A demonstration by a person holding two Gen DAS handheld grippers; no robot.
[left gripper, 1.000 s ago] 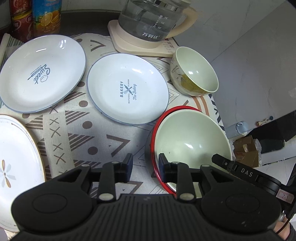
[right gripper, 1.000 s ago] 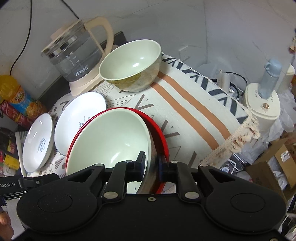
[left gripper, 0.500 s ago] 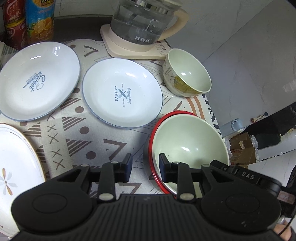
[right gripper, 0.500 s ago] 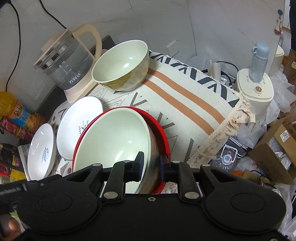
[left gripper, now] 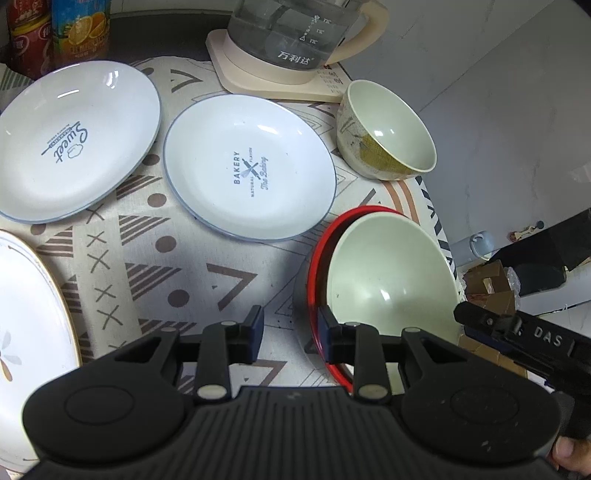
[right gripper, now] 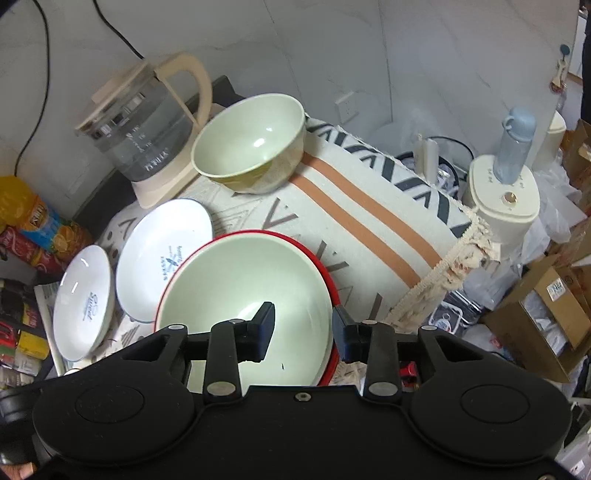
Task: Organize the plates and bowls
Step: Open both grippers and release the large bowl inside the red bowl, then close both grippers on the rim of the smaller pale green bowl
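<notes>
A large pale green bowl (left gripper: 388, 280) sits nested in a red-rimmed bowl (left gripper: 317, 266) at the table's right edge. It also shows in the right wrist view (right gripper: 243, 291). My right gripper (right gripper: 303, 328) is open, its jaws either side of that bowl's near rim. My left gripper (left gripper: 290, 328) is open and empty over the cloth, just left of the red rim. A smaller green bowl (left gripper: 388, 133) stands behind. Two white plates, "Bakery" (left gripper: 249, 166) and "Sweet" (left gripper: 74, 140), lie flat to the left.
A glass kettle on a cream base (left gripper: 291, 40) stands at the back. Drink bottles (left gripper: 79, 29) are at the back left. A gold-rimmed flower plate (left gripper: 29, 325) lies at the near left. The table drops off at the right, with boxes (right gripper: 546, 317) below.
My right gripper has opened and let go of the large green bowl's rim, which now rests in the red-rimmed bowl. The left gripper has barely moved.
</notes>
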